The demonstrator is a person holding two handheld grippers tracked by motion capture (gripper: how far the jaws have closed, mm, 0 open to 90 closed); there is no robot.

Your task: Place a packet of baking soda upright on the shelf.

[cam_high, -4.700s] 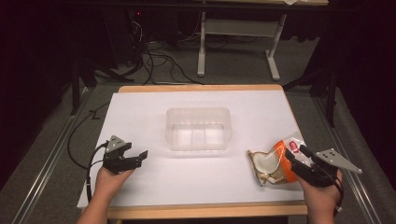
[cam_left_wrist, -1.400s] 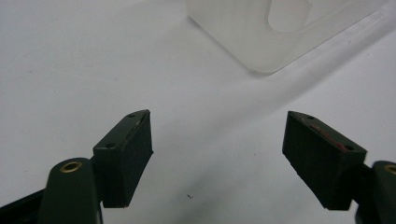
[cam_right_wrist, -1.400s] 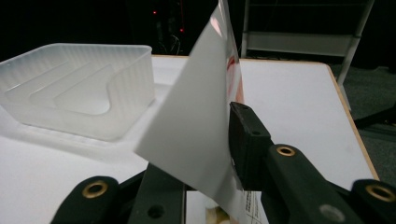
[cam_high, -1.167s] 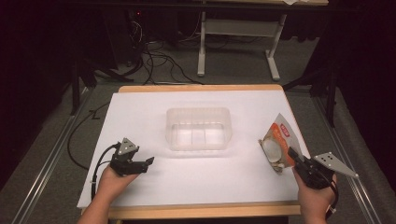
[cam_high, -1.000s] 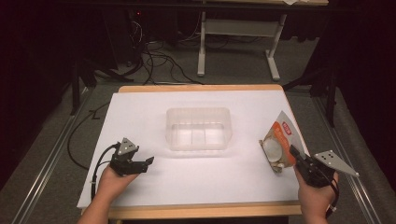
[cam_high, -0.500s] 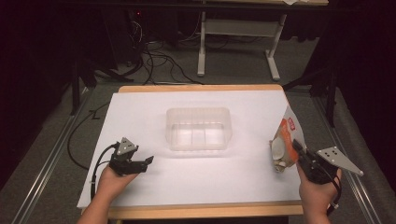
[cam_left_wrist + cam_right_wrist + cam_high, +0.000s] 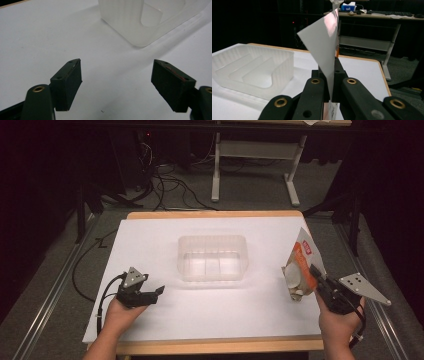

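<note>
Bright tabletop, dark surroundings, soft focus

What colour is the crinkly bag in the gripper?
The bag is orange and white with a red patch near its top; the high view shows it best.

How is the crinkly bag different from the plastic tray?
The bag is orange and white with shiny foil inside; the tray is clear and colourless. The bag stands up, pinched in the shut right gripper; the tray lies flat on the table, untouched. The bag is thin and flattened; the tray is a wide, ribbed tub. Both are off to the right of the open left gripper.
</note>
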